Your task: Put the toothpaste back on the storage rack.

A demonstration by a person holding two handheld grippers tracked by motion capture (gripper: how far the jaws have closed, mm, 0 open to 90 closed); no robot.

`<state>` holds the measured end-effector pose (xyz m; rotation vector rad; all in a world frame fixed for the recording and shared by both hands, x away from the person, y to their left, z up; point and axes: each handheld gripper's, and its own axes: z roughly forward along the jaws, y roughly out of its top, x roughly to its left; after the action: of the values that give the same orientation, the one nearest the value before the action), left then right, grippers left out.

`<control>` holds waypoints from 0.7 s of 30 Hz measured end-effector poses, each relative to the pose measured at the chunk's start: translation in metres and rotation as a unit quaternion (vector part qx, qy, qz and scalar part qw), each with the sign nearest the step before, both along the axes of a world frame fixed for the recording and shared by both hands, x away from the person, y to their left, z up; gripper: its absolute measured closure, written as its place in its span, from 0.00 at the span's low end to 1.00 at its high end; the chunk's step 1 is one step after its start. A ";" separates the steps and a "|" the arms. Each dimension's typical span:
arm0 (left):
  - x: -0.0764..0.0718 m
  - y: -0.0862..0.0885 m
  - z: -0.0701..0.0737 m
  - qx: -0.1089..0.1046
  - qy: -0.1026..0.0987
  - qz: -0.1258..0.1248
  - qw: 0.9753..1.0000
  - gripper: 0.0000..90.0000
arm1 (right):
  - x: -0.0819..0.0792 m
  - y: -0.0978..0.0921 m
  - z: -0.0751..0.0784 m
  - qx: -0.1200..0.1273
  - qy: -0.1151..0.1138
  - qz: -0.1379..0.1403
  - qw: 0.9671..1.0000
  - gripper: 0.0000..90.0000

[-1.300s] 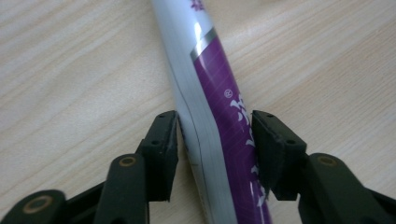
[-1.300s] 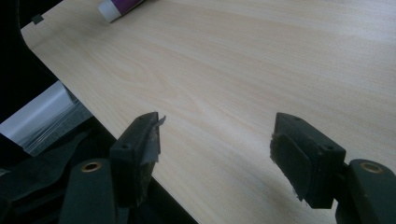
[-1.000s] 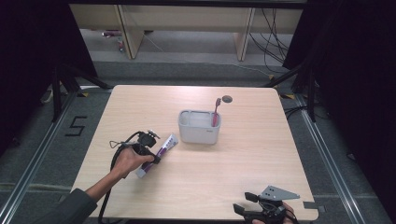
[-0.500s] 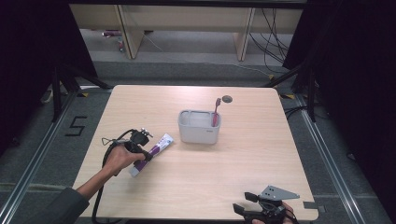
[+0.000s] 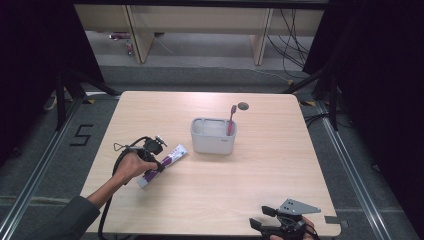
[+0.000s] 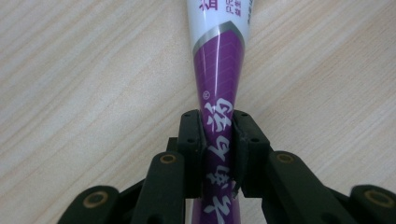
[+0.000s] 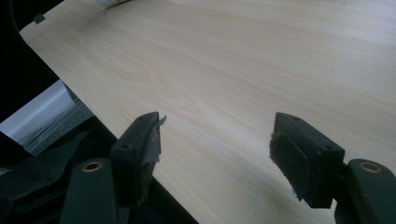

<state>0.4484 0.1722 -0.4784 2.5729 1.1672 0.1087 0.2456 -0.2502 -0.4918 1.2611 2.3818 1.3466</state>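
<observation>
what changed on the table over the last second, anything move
The left gripper, shut on the toothpaste tube, drew back slightly toward the person, bringing the tube with it. The grey holder, the toothbrush standing in it and the open right gripper stayed put.

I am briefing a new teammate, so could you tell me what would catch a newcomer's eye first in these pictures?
Most striking is the purple and white toothpaste tube, pinched between the jaws of the left gripper at the table's left front. Next comes the grey holder at mid-table with a pink toothbrush upright in it. The right gripper hangs open over the near edge.
</observation>
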 end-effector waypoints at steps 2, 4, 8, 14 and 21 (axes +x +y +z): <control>0.001 -0.001 0.000 0.004 0.001 -0.002 1.000 0.83 | 0.000 0.000 0.000 -0.001 -0.001 0.001 1.000 0.38; 0.002 -0.003 0.000 0.013 0.005 -0.011 1.000 0.83 | 0.000 0.000 0.000 0.000 0.000 0.000 1.000 0.38; 0.005 -0.005 -0.002 0.016 0.010 -0.013 1.000 0.83 | 0.000 -0.001 0.001 -0.005 -0.001 -0.001 1.000 0.38; 0.005 -0.008 -0.003 0.024 0.006 -0.019 1.000 0.83 | 0.000 -0.001 0.000 -0.002 -0.004 -0.004 1.000 0.38; 0.008 -0.009 -0.003 0.032 0.014 -0.037 0.999 0.84 | 0.000 0.000 0.000 0.007 -0.004 0.000 1.000 0.38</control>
<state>0.4568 0.1629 -0.4813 2.6780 1.0945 0.0952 0.2460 -0.2500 -0.4921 1.2559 2.3708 1.3675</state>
